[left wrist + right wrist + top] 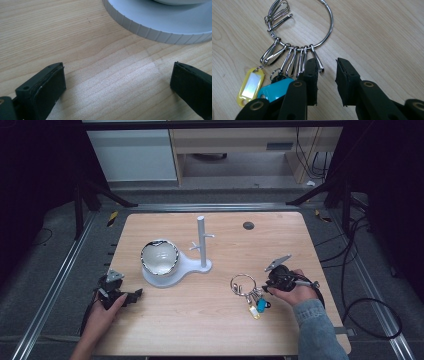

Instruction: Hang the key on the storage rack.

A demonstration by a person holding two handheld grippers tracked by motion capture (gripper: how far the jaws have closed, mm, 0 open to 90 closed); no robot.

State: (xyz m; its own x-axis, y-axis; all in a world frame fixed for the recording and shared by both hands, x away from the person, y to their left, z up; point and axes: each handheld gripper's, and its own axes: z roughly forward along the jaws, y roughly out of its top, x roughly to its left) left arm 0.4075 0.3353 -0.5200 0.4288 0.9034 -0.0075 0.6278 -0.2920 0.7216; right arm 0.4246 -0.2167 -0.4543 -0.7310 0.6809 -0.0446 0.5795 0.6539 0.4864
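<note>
Wood: our surface (200, 320) is pale wood with fine lines running across it.
Key ring: we see a big silver key ring (325, 30) lying flat on the wood, near the right side and close to us.
Clips and tags: small silver clips (294, 61) hang off the ring, with a yellow tag (250, 86) and a blue tag (275, 90) at the end of two of them.
Right hand-held gripper: our right hand-held gripper (327, 82) has its jaws a little apart, with nothing between them yet. One jaw sits right by the last clip. We think it is lined up like this so it can pinch the ring or a clip.
Left hand-held gripper: our left hand-held gripper (117, 85) has its jaws wide apart and holds nothing. It rests low on the wood, just beside the grey base. We think it is waiting out of the way.
Stand: a grey stand (202, 245) has a tall post with little pegs sticking out. The pegs look like a good place to hang the ring, but we are only guessing.
Bowl: a shiny bowl (160, 257) sits on the round part of the stand's base.
Room: dark floor lies all around, with metal rails, black cables on the right, and pale cupboards at the back.
</note>
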